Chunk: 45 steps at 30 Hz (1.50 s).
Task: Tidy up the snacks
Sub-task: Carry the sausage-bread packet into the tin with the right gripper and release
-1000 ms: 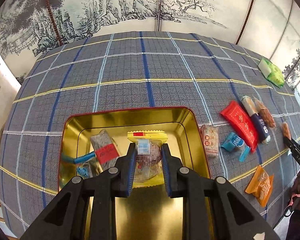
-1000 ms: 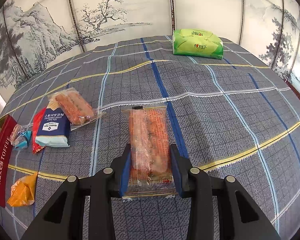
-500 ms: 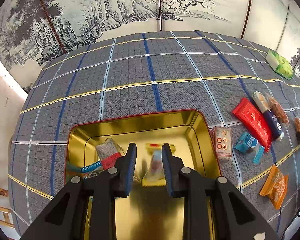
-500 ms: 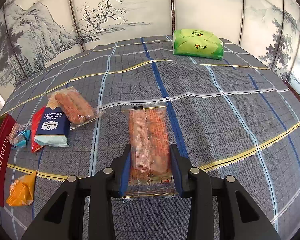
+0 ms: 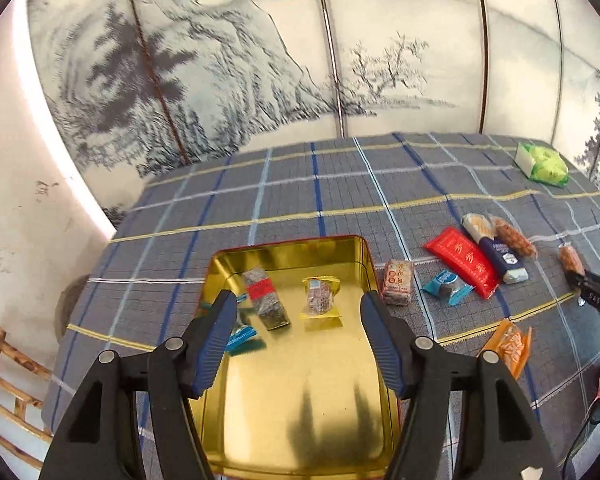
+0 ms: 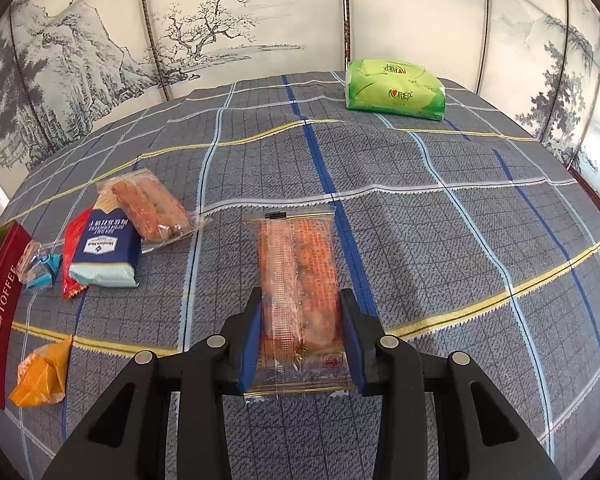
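Observation:
A gold tin [image 5: 300, 408] with a red rim lies on the plaid cloth. Inside it lie a yellow-edged snack pack [image 5: 320, 300], a grey pack with a red label [image 5: 265, 298] and blue-wrapped candies [image 5: 242, 336]. My left gripper [image 5: 298, 308] hangs above the tin, its jaws opening with nothing between them. My right gripper [image 6: 300, 312] is shut on a clear-wrapped orange biscuit pack [image 6: 300, 272] that rests on the cloth. In the left wrist view the right gripper's tip [image 5: 592, 286] shows at the right edge.
Right of the tin lie a small brown pack [image 5: 398, 286], a blue candy [image 5: 446, 286], a red pack [image 5: 462, 260], a navy pack [image 5: 500, 254], another orange biscuit pack [image 6: 150, 208] and an orange bag [image 5: 510, 344]. A green tissue pack [image 6: 396, 90] sits at the far edge. A wooden chair [image 5: 4, 396] stands left.
My left gripper let go of the yellow-edged pack, which now lies in the tin, then opened wide and rose up and back. The right gripper and its biscuit pack stayed still.

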Tool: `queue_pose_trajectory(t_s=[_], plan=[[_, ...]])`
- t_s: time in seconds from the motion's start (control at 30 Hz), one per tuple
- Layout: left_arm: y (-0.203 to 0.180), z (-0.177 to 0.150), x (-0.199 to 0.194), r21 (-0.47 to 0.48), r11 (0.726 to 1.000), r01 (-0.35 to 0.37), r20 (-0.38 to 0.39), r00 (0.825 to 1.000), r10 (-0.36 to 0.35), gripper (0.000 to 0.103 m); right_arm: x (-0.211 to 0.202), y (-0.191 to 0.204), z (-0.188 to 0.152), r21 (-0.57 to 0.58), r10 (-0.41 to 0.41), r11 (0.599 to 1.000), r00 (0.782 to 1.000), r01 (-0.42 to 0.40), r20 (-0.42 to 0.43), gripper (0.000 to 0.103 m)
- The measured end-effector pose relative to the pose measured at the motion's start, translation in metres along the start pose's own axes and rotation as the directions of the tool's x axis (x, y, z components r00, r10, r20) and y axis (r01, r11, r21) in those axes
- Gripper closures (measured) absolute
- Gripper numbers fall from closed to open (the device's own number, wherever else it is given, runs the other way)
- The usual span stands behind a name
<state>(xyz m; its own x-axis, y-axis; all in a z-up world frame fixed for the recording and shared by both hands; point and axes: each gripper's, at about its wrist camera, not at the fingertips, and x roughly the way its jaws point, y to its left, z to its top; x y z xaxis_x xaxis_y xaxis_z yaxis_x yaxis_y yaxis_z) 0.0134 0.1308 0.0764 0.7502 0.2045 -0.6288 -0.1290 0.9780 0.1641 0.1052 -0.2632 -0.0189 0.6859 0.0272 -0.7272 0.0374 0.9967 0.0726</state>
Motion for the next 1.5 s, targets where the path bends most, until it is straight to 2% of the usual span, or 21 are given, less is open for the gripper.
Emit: queue_pose_trajectory(t_s=[0.07,0.3,0.53,0.7,0.9,1.1,1.3,1.5], plan=[[0.004,-0.005,-0.014,-0.022,1.000,-0.013,0.029,1.000,0.013,0.032,-0.004,0.001,-0.002,0.002,0.005,1.000,1.000,-0.005,0.000,0.066],[0.012,-0.017,-0.036,-0.041,0.999,-0.009,0.048,0.999,0.011,0.031,-0.044,0.022,-0.008,-0.011,0.062,0.998,0.997,-0.062,0.035,0.066],[0.030,-0.033,-0.043,-0.084,0.996,-0.014,0.042,0.999,0.018,0.031,-0.086,0.082,-0.008,-0.084,0.185,0.980,0.981,-0.179,0.059,0.066],[0.050,-0.047,-0.046,-0.118,0.993,-0.032,0.028,0.999,0.035,0.031,-0.117,0.140,-0.011,-0.158,0.294,0.946,0.954,-0.284,0.049,0.066],[0.084,-0.071,-0.047,-0.185,0.982,-0.048,-0.009,0.999,0.048,0.035,-0.136,0.215,-0.018,-0.238,0.427,0.876,0.904,-0.419,-0.020,0.066],[0.105,-0.092,-0.049,-0.203,0.973,-0.107,-0.028,0.994,0.104,0.035,-0.133,0.287,-0.026,-0.286,0.507,0.806,0.854,-0.519,-0.119,0.066],[0.114,-0.098,-0.051,-0.204,0.971,-0.123,-0.023,0.992,0.121,0.035,-0.113,0.347,-0.036,-0.312,0.523,0.763,0.825,-0.565,-0.215,0.066],[0.113,-0.099,-0.047,-0.178,0.974,-0.137,-0.014,0.991,0.136,0.034,-0.079,0.378,-0.036,-0.298,0.502,0.762,0.815,-0.575,-0.290,0.066]])
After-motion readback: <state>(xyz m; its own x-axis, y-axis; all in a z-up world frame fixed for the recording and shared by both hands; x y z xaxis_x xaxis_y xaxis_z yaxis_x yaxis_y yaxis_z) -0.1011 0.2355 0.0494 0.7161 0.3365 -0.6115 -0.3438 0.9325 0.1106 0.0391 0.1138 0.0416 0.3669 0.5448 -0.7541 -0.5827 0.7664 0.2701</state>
